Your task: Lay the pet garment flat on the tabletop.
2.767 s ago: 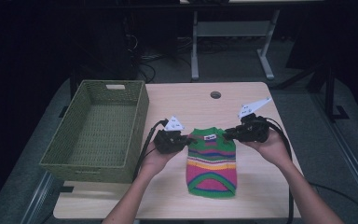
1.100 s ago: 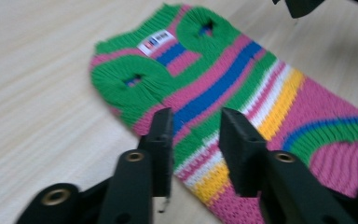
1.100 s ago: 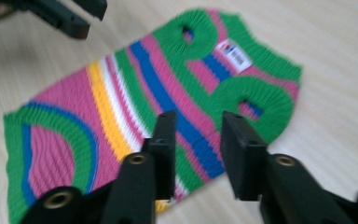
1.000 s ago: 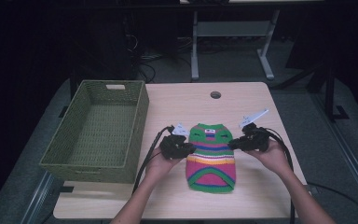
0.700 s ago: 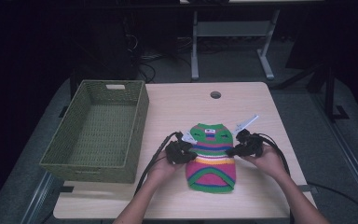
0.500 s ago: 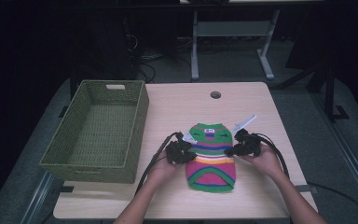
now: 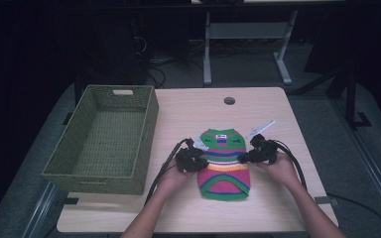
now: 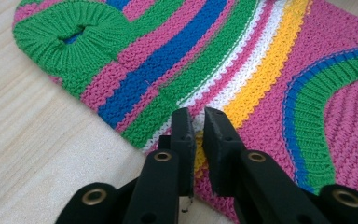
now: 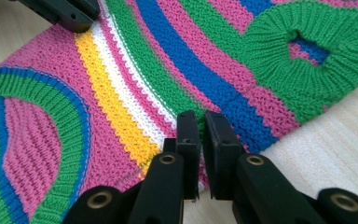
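Striped knit sweater (image 7: 224, 166) lies flat on the pale wooden table (image 7: 198, 114), right of centre and toward the near edge, neck end pointing away from the person, hem toward them. Bands of green, pink, blue, white and yellow run across it; a small label sits at the neck. Left claw (image 7: 199, 159) is at the sweater's left edge, about mid-body; right claw (image 7: 248, 156) is at the right edge, roughly level with it. In the left gripper view the two black jaws stand nearly together, with a fold of the sweater's edge, at the white and yellow stripes, pinched between them (image 8: 196, 135); the jaws have just been opening slightly after a tighter squeeze, and the fabric is between them. A green ribbed sleeve opening (image 8: 67, 35) shows beyond the jaws, up and left. In the right gripper view the jaws are likewise narrow and clamped on the sweater's edge, near the pink and blue stripes (image 9: 199, 128); these too have just eased a little, with fabric between them. The other sleeve opening (image 9: 307, 49) lies up and right, and the tip of the left claw shows at the far edge of the sweater (image 9: 70, 14). Green woven basket (image 7: 106, 139) stands on the table's left side, well apart from the sweater
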{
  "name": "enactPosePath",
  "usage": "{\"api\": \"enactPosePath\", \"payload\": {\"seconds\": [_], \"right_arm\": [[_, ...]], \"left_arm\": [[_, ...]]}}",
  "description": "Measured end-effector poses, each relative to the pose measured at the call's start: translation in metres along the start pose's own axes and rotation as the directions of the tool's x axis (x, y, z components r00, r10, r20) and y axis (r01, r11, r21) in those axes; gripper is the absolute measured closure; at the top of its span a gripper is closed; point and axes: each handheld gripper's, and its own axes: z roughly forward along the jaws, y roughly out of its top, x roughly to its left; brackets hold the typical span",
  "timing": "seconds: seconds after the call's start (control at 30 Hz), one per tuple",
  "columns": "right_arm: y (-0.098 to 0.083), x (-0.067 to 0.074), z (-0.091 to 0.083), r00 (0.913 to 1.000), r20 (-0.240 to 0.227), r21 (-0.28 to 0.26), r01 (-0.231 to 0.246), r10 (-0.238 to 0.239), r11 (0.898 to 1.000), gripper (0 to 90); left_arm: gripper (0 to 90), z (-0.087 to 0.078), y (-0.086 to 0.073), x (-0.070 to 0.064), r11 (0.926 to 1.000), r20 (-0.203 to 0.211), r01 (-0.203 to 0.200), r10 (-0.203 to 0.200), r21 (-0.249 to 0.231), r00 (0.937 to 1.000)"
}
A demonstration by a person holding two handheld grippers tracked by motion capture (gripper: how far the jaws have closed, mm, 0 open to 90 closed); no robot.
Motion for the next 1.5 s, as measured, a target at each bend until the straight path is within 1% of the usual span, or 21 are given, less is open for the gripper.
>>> {"api": "enactPosePath", "payload": {"seconds": [0.03,0.07,0.13,0.2,0.3,0.37,0.43,0.53,0.57,0.67,0.73,0.83,0.9,1.0,1.03,1.07,1.17,1.2,1.37,1.43,1.5], "right_arm": [[0.0,0.0,-0.001,1.0,0.0,-0.003,0.002,-0.002,1.0,80.4],[0.0,0.0,-0.002,1.0,-0.003,-0.009,-0.005,0.005,1.0,76.1],[-0.001,-0.001,-0.005,0.9997,-0.007,-0.023,-0.023,0.022,0.999,71.9],[-0.001,-0.001,-0.007,0.9993,-0.015,-0.036,-0.035,0.034,0.999,66.5],[-0.002,-0.002,-0.009,0.9988,-0.024,-0.052,-0.045,0.043,0.998,61.6],[-0.003,-0.002,-0.012,0.998,-0.037,-0.067,-0.054,0.052,0.996,59.4],[-0.003,-0.003,-0.014,0.9975,-0.042,-0.078,-0.06,0.057,0.995,56.4],[-0.004,-0.004,-0.018,0.9964,-0.055,-0.103,-0.07,0.065,0.992,53.6],[-0.004,-0.004,-0.02,0.9963,-0.055,-0.107,-0.071,0.066,0.992,52.4],[-0.005,-0.003,-0.023,0.9964,-0.058,-0.116,-0.069,0.062,0.991,49.4],[-0.005,-0.002,-0.025,0.9968,-0.05,-0.118,-0.068,0.063,0.991,47.1],[-0.006,-0.002,-0.029,0.9965,-0.053,-0.125,-0.07,0.064,0.99,44.0],[-0.008,-0.002,-0.031,0.9961,-0.056,-0.135,-0.076,0.069,0.988,42.1],[-0.01,-0.002,-0.034,0.9966,-0.045,-0.143,-0.075,0.07,0.987,40.2],[-0.011,-0.002,-0.035,0.997,-0.041,-0.143,-0.07,0.065,0.987,39.6],[-0.012,-0.001,-0.035,0.997,-0.036,-0.141,-0.073,0.069,0.987,39.2],[-0.014,0.001,-0.038,0.9974,-0.03,-0.141,-0.069,0.065,0.988,37.7],[-0.015,0.001,-0.039,0.9974,-0.03,-0.147,-0.07,0.066,0.987,37.6],[-0.019,0.004,-0.042,0.9981,-0.029,-0.148,-0.059,0.055,0.987,36.1],[-0.021,0.004,-0.043,0.9982,-0.026,-0.148,-0.058,0.055,0.987,35.8],[-0.022,0.004,-0.043,0.9978,-0.03,-0.141,-0.063,0.059,0.988,35.4]], "left_arm": [[78.2,0.0,0.001,0.0,1.0,-0.001,0.0,0.0,0.003,1.0],[75.9,-0.001,0.002,0.0,1.0,-0.009,0.002,-0.002,0.008,1.0],[73.2,-0.002,0.004,-0.001,1.0,-0.012,0.0,0.0,0.007,0.9999],[69.6,-0.004,0.005,-0.001,0.9998,-0.01,0.014,-0.014,-0.016,0.9998],[64.2,-0.007,0.006,0.0,0.9994,-0.013,0.023,-0.023,-0.025,0.9996],[55.7,-0.009,0.006,0.0,0.9989,-0.008,0.039,-0.039,-0.027,0.9992],[51.1,-0.012,0.005,0.001,0.9978,-0.01,0.046,-0.046,-0.048,0.9989],[45.9,-0.015,0.005,0.002,0.9957,0.003,0.066,-0.066,-0.065,0.9978],[44.8,-0.016,0.004,0.002,0.9958,0.005,0.063,-0.063,-0.066,0.998],[39.1,-0.019,0.004,0.002,0.9962,-0.012,0.056,-0.057,-0.068,0.9983],[38.8,-0.022,0.003,0.001,0.9954,-0.016,0.054,-0.055,-0.079,0.9983],[36.7,-0.025,0.0,0.001,0.9929,-0.013,0.071,-0.073,-0.095,0.9973],[34.1,-0.026,-0.002,0.001,0.9928,-0.017,0.071,-0.073,-0.096,0.9972],[32.1,-0.028,-0.003,0.001,0.9915,-0.018,0.077,-0.08,-0.104,0.9967],[31.9,-0.031,-0.003,0.001,0.9905,-0.006,0.083,-0.084,-0.109,0.9964],[31.3,-0.032,-0.003,0.001,0.9894,-0.004,0.093,-0.094,-0.111,0.9955],[29.2,-0.035,-0.004,0.001,0.9887,-0.007,0.087,-0.089,-0.122,0.996],[29.1,-0.035,-0.004,0.0,0.9878,-0.003,0.095,-0.096,-0.123,0.9953],[27.7,-0.038,-0.009,0.002,0.9877,-0.01,0.096,-0.098,-0.124,0.9952],[27.7,-0.039,-0.011,0.003,0.986,-0.004,0.109,-0.111,-0.126,0.9939],[27.7,-0.041,-0.012,0.004,0.9854,-0.005,0.112,-0.113,-0.128,0.9935]]}}
